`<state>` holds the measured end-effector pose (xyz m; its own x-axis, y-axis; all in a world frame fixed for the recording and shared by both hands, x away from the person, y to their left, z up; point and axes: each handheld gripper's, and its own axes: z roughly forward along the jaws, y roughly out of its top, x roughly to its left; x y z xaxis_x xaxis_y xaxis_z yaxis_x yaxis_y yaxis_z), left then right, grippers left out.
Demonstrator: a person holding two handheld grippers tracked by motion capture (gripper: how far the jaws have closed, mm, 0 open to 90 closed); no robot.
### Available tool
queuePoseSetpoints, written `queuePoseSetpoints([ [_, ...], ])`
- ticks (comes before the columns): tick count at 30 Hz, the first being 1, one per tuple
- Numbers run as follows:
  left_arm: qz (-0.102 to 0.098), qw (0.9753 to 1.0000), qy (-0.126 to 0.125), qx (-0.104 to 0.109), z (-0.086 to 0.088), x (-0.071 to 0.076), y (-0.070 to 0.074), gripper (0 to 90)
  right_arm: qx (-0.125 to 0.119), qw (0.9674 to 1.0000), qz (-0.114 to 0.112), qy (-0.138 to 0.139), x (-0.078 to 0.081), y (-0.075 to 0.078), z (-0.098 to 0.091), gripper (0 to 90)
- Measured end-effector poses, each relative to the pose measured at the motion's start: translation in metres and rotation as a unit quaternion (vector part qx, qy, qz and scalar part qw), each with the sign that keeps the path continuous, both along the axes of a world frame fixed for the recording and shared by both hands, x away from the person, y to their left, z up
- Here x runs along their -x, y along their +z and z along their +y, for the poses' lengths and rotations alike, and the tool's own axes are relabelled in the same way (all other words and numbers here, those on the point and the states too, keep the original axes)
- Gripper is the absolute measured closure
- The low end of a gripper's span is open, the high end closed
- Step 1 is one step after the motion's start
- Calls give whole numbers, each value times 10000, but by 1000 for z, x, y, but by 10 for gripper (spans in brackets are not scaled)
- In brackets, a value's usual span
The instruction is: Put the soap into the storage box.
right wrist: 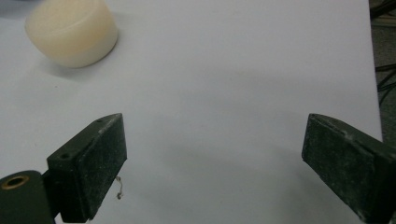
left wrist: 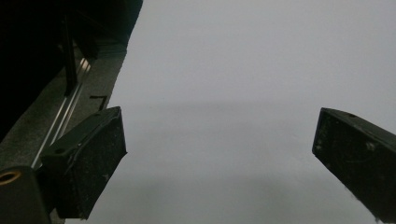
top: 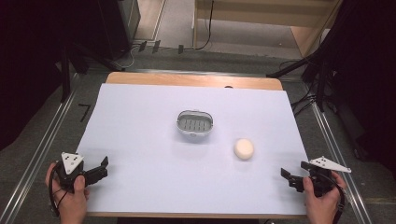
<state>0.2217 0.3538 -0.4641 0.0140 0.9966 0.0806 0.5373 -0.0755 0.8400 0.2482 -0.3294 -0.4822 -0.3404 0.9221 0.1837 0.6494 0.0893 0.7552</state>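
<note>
Both tongs rest at the near corners of the table, each held in a hand that comes in from the bottom edge. On the person's left, the left gripper (top: 103, 167) has its jaws spread wide with nothing between them; its own camera looks out over bare white sheet (left wrist: 243, 70), with a dark strip of floor and a metal rail cut off at the left edge. On the other side, the right gripper (top: 293, 173) also stands wide and empty, no earlier picture being at hand to compare. Ahead of it and a little toward the middle lies a cream soap bar (top: 243, 149), round and thick, apart from the jaws; in the right gripper view the soap (right wrist: 72, 30) sits at the top left corner, its upper edge cut off. Near the centre of the sheet stands a small oval metal soap dish (top: 194, 124) with a slotted insert, well apart from both tongs. Its inside is too small to read clearly. Dark surroundings hide the room's sides.
</note>
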Motion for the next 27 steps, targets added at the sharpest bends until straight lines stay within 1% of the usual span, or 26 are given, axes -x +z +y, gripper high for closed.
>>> queuePoseSetpoints([
  [4, 6, 10000, 22, 10, 0, 0, 0, 45, 86, 9999, 72, 84, 0, 8, 1, 68],
  [5, 2, 10000, 17, 4, 0, 0, 0, 45, 149, 9998, 71, 114, 0, 11, 2, 68],
  [7, -9, 10000, 21, -14, 0, 0, 0, 45, 426, 9989, 140, 141, 0, 15, 5, 68],
  [8, -7, 10000, 21, -30, 0, 0, 0, 45, 498, 9985, 184, 153, 0, 16, 8, 68],
  [11, 3, 10000, 33, -18, 0, 0, 0, 45, 519, 9976, 320, 320, -2, 17, 12, 68],
  [14, 33, 10000, 64, -25, 0, -1, 0, 45, 502, 9955, 578, 558, -5, 17, 17, 70],
  [16, 21, 10000, 63, -34, -1, -1, 0, 46, 500, 9944, 670, 654, -6, 19, 20, 72],
  [18, 13, 10000, 67, -71, -1, 0, 0, 45, 569, 9933, 715, 705, -7, 24, 23, 72],
  [22, 47, 9999, 67, -149, -3, -1, 0, 46, 642, 9921, 710, 815, -12, 32, 26, 74],
  [26, 77, 9997, 90, -196, -4, -2, -1, 45, 690, 9909, 729, 901, -17, 36, 30, 74],
  [27, 67, 9997, 103, -204, -4, -2, -1, 45, 673, 9906, 762, 915, -18, 36, 32, 74],
])
